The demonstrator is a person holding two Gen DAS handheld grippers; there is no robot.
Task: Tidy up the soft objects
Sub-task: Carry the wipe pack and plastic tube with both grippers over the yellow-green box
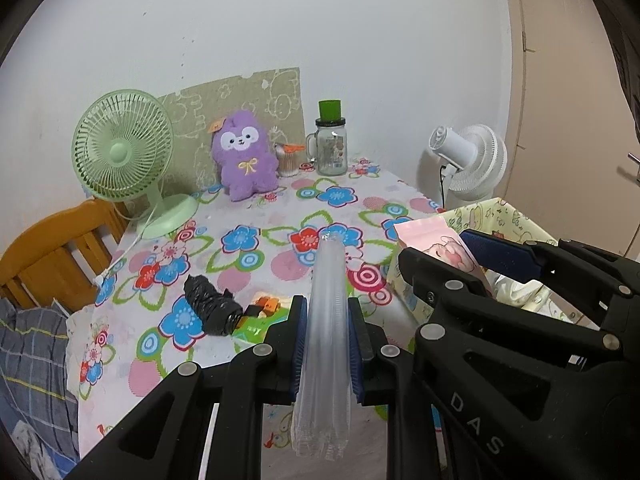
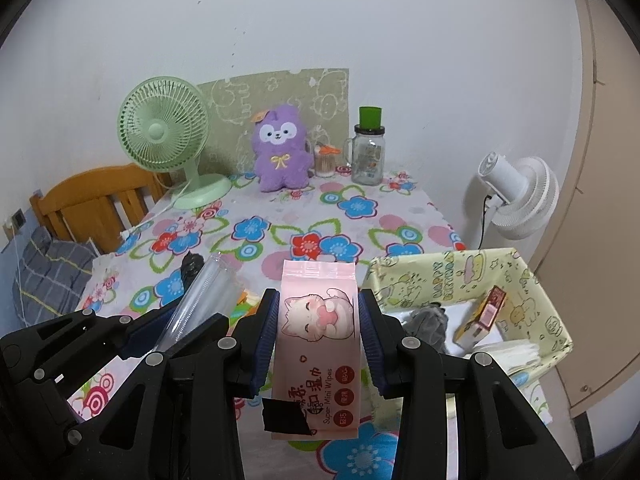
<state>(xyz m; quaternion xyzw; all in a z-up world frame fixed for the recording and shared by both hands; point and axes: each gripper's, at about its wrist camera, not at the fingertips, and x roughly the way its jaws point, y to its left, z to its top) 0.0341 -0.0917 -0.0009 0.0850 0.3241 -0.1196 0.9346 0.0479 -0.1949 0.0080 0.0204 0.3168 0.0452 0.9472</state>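
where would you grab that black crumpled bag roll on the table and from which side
Take the black bag roll across its narrow middle, coming down from above. It lies flat on the tablecloth like a short cylinder, so jaws set across its width should span it. Its near end sits close to a small orange and black item, so stay toward the far half. Both grippers look full already.
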